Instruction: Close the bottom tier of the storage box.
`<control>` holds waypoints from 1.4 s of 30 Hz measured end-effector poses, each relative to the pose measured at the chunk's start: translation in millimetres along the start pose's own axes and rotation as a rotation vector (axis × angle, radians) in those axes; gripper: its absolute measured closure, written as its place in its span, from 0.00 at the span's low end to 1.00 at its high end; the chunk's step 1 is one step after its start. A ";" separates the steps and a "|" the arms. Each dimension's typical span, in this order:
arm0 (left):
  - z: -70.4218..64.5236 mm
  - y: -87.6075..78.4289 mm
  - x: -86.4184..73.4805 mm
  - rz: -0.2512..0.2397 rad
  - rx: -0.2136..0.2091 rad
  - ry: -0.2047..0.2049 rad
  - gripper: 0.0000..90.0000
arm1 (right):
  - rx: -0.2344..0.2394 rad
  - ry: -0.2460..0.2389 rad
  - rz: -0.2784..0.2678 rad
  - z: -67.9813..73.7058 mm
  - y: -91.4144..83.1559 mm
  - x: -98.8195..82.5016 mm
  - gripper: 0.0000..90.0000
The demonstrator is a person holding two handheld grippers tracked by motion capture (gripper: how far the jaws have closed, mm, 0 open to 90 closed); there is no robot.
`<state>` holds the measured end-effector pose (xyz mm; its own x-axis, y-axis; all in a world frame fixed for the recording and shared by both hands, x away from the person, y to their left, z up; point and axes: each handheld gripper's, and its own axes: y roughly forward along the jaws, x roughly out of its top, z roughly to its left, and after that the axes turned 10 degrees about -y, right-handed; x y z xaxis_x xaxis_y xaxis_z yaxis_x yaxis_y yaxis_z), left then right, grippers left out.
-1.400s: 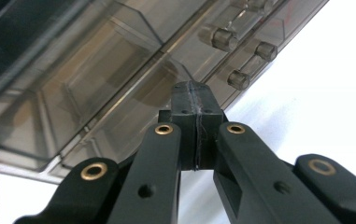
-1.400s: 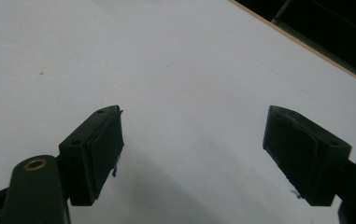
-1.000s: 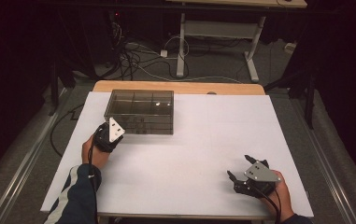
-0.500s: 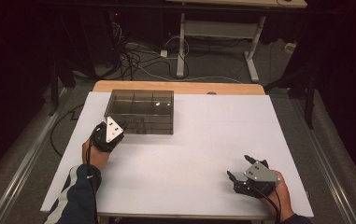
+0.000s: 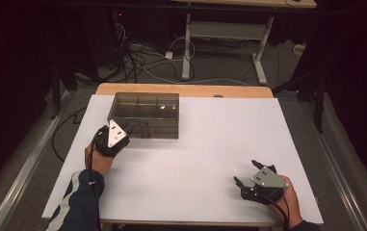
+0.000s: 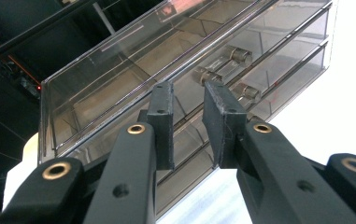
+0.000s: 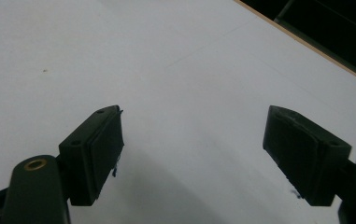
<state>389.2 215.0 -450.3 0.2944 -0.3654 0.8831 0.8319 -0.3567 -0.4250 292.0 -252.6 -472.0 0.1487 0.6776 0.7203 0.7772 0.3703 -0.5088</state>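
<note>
The clear drawer box [image 5: 145,115] stands on the white bench [image 5: 210,159] at its far left, with small knobs along its front drawers. Nearest the person, the right gripper [image 5: 249,179] rests low at the bench's near right, well apart from the box, its jaws wide with bare bench between them. Farther off, the left gripper [image 6: 187,123] points at the box front (at a drawer edge); its jaws have just been opening and stand narrowly apart, gripping nothing.
</note>
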 end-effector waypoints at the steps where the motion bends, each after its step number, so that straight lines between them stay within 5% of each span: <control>1: 0.0 -0.1 0.3 0.000 -0.002 0.000 0.78 | 0.000 0.000 0.000 0.0 0.0 0.1 0.23; 11: -0.6 -1.4 2.0 -0.014 -0.001 0.011 0.57 | 0.002 -0.003 0.000 0.7 0.1 0.4 0.23; 15: -1.8 -2.6 1.9 -0.014 0.008 -0.005 0.49 | 0.003 -0.003 -0.001 0.9 0.0 0.6 0.23; 17: -2.7 -2.4 2.2 -0.015 0.032 -0.014 0.37 | 0.003 -0.003 0.000 0.9 0.0 0.6 0.23; 29: 0.7 -6.3 1.8 -0.049 0.022 -0.065 0.18 | 0.004 -0.005 -0.001 0.8 -0.1 0.4 0.23; 42: 0.7 -12.6 2.8 -0.067 0.014 -0.074 0.18 | 0.008 -0.005 -0.003 1.1 -0.7 0.8 0.23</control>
<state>379.9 219.0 -442.4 0.2715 -0.2764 0.9219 0.8572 -0.3661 -0.3622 291.0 -251.6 -471.6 0.1429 0.6799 0.7193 0.7730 0.3772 -0.5101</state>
